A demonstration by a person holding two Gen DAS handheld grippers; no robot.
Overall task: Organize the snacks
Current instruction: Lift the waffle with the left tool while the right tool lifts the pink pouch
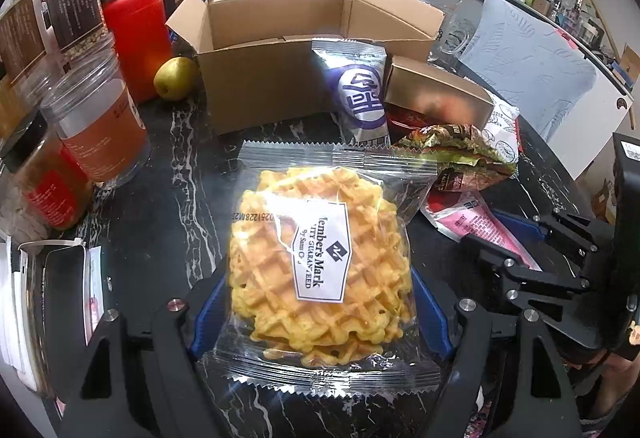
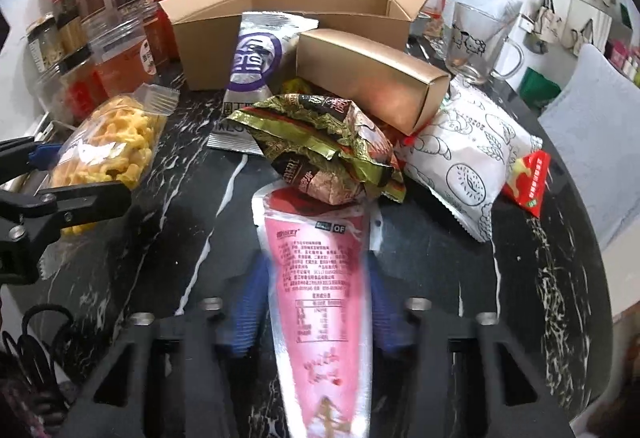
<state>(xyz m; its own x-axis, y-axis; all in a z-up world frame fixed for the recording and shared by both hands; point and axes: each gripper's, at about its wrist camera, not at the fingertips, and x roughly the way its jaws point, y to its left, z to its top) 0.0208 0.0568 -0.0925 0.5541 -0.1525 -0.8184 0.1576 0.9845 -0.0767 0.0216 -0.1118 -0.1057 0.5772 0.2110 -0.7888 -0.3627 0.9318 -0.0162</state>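
A clear packet of yellow waffles [image 1: 320, 238] lies on the black marble table [image 1: 168, 222], and my left gripper [image 1: 320, 278] is shut on it with a blue pad on each side. The same waffle packet [image 2: 108, 142] appears at the left of the right wrist view. My right gripper [image 2: 320, 270] is shut on a pink cone-shaped packet [image 2: 320, 318]; its pads are blurred. The packet's far end is tucked under a green and brown packet [image 2: 328, 142]. In the left wrist view the right gripper [image 1: 508, 238] sits at the right on that pink packet [image 1: 472, 222].
An open cardboard box [image 1: 260, 86] stands behind the snacks. In front of it are a purple-and-white packet [image 1: 360, 98], a gold box [image 2: 368, 78], a white illustrated packet [image 2: 468, 158] and a small red packet [image 2: 528, 174]. Several jars [image 1: 100, 118], a pear [image 1: 176, 78] and a glass mug [image 2: 476, 42] flank them.
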